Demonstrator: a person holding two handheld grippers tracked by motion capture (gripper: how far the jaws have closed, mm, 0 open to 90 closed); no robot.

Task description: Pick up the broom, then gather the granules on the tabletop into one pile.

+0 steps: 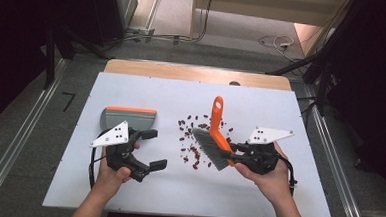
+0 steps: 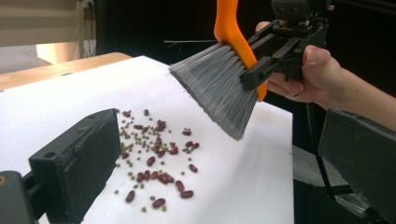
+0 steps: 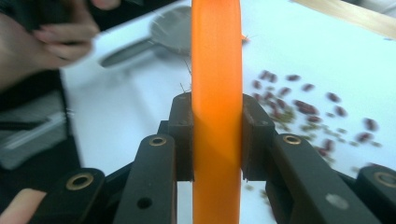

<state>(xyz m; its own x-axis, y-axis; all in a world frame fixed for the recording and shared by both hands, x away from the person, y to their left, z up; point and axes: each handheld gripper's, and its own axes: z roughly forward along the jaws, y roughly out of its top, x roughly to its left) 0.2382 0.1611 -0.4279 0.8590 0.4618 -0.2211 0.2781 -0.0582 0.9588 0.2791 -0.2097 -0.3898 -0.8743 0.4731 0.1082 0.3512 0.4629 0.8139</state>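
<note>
One orange brush (image 1: pixel 218 135) sits clamped in the right hand-held gripper (image 1: pixel 234 155); the left hand-held gripper (image 1: pixel 151 149) gapes empty beside one dustpan (image 1: pixel 128 118).

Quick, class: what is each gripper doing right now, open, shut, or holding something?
Left gripper: open, nothing between its jaws.
Right gripper: shut on the orange brush, clamping its handle.

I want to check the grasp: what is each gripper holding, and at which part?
The right gripper clamps the brush by its orange handle, near the bristles. The left gripper holds nothing.
</note>
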